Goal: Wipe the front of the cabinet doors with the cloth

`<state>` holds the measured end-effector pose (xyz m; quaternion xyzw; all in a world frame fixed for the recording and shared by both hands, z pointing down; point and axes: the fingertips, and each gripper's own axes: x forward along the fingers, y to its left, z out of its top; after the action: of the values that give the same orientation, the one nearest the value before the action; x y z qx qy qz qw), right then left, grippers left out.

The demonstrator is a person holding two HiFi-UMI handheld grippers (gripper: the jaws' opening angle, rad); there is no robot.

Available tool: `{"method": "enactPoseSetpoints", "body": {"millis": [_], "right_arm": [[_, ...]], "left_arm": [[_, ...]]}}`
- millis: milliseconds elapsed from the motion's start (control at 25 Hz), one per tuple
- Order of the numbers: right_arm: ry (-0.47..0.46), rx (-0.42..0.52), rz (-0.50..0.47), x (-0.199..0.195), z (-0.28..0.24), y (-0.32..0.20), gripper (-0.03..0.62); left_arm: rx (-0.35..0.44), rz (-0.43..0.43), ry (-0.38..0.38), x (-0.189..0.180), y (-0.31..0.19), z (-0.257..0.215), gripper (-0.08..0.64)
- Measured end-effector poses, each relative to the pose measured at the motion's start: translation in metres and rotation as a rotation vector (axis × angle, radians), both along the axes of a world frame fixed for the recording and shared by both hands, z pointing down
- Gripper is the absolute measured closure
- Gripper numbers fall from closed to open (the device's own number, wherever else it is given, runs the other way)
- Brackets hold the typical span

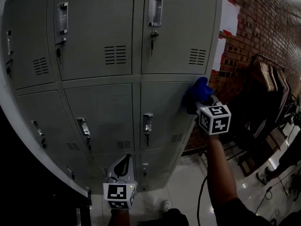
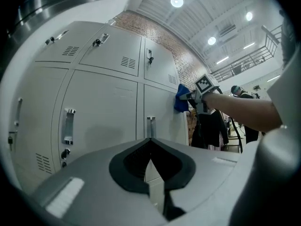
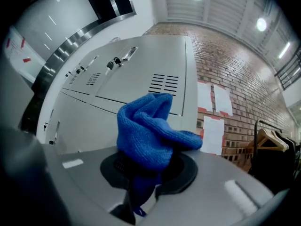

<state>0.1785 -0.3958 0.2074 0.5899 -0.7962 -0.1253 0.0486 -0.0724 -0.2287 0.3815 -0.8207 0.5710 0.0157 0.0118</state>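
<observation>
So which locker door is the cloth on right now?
The right-hand door of the middle row: the blue cloth, held in the jaws of the right gripper, is at its top right corner.

The cloth [image 3: 150,131] in the right gripper [image 3: 146,171] is a nubbly, matt blue knit. Ahead of it, the cabinet doors [image 1: 103,41] are smooth, matt grey metal with shiny handles [image 1: 154,11]. To its right stands a rough brick wall [image 1: 263,22], and below it the floor [image 1: 188,192] is glossy.

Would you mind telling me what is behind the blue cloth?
The grey cabinet door, near its upper right corner. The patch directly behind the cloth is covered, so its surface cannot be seen.
</observation>
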Motion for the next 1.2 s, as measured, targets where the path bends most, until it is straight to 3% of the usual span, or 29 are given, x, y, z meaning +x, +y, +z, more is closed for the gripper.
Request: {"method": "enactPoseSetpoints", "body": {"millis": [400, 600, 920, 1200], "right_arm": [[-0.043, -0.028, -0.225, -0.137, 0.039, 0.028, 0.511], [-0.057, -0.065, -0.267, -0.173, 0.05, 0.019, 0.511], [-0.043, -0.072, -0.276, -0.178, 0.054, 0.012, 0.512], [-0.052, -0.063, -0.215, -0.128, 0.052, 0.004, 0.512]], "left_arm": [[0.008, -0.028, 0.015, -0.007, 0.001, -0.004, 0.543], [0.016, -0.054, 0.002, -0.012, 0.002, -0.007, 0.543], [0.014, -0.069, -0.007, -0.016, 0.0, -0.006, 0.543], [0.006, -0.064, -0.007, -0.014, -0.004, -0.003, 0.543]]}}
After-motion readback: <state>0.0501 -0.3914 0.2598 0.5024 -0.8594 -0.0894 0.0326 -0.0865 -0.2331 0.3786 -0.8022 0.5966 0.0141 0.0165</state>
